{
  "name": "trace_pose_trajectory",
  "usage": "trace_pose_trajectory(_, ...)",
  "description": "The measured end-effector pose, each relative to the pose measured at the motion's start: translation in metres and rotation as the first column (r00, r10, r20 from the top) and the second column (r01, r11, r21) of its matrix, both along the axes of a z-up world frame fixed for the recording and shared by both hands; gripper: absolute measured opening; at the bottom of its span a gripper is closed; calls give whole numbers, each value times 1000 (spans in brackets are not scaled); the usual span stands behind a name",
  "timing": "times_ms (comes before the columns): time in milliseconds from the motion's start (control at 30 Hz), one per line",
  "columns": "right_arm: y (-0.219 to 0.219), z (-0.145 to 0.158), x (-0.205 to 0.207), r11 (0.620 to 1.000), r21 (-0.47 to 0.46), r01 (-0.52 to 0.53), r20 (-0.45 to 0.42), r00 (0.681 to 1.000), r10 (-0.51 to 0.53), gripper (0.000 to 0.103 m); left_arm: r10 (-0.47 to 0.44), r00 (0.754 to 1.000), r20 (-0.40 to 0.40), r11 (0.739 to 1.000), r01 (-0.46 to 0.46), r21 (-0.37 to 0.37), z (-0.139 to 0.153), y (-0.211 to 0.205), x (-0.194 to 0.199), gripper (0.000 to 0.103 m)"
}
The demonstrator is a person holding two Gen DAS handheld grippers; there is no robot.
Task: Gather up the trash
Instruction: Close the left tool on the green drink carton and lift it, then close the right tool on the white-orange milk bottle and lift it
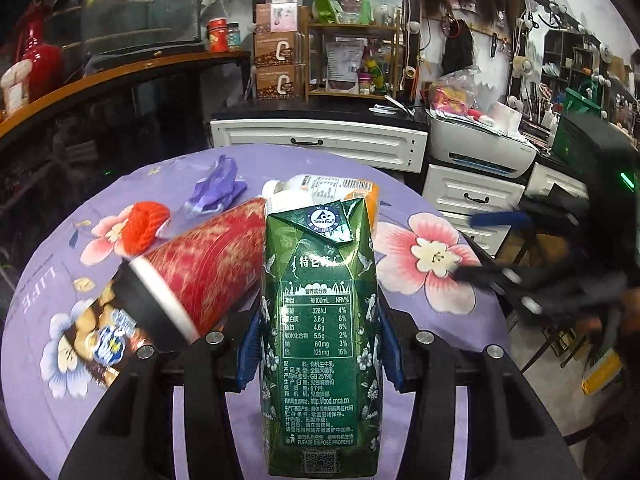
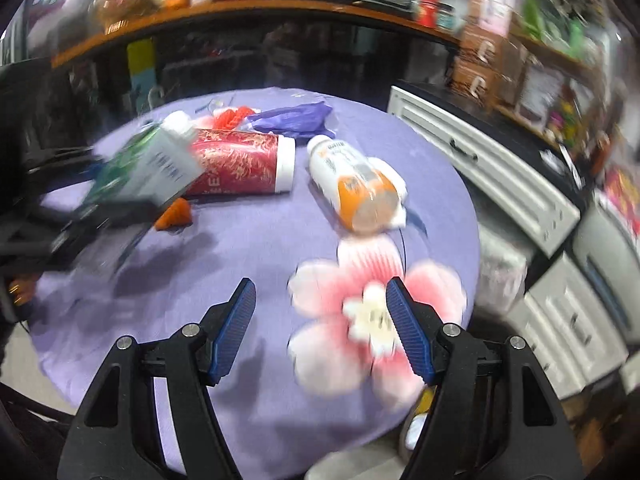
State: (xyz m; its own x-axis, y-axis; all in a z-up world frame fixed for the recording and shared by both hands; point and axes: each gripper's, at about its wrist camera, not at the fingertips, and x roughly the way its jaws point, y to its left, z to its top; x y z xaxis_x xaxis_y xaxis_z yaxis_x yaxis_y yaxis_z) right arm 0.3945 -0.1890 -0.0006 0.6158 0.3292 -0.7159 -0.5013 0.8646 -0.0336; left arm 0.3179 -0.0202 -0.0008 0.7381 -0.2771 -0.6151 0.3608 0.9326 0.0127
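My left gripper (image 1: 320, 320) is shut on a green milk carton (image 1: 320, 320), its blue pads pressing both sides, and holds it upright above the table. Behind the carton a red paper cup (image 1: 208, 264) lies on its side, and a white and orange bottle (image 1: 340, 190) pokes out behind it. A red foam net (image 1: 146, 222) and a crumpled purple bag (image 1: 218, 190) lie further back. My right gripper (image 2: 320, 286) hangs open and empty over the purple flowered cloth (image 2: 248, 248). The bottle (image 2: 356, 184) lies ahead of it, and the cup (image 2: 240, 164) and the held carton (image 2: 156, 168) are to the left.
A brown snack wrapper (image 1: 100, 336) lies at the table's left edge, and a small orange scrap (image 2: 174, 214) sits near the cup. White drawers (image 2: 480, 172) and a printer (image 1: 480, 148) stand past the round table's far right edge. A dark counter (image 2: 240, 52) runs behind.
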Motion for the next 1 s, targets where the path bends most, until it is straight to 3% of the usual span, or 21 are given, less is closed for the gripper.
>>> trace_pose_trajectory(367,59,-12,94,975,-215,-57,-52,998,47,68,28,1000,8,997,-27,-74,-2,29,-20,48)
trace_pose_trajectory(700,92,-35,149,907,-411,-94,-80,995,67,67,35,999,14,993,-33,-112,-5,42,-24,48)
trace_pose_trajectory(833,96,-48,155,892,-440,-107,-100,993,69,63,27,1000,11,993,-25,-118,-6,42,-24,48)
trace_pose_trajectory(1000,96,-47,148,905,-413,-98,-66,995,78,62,11,1000,4,993,-11,-117,-9,37,-24,48)
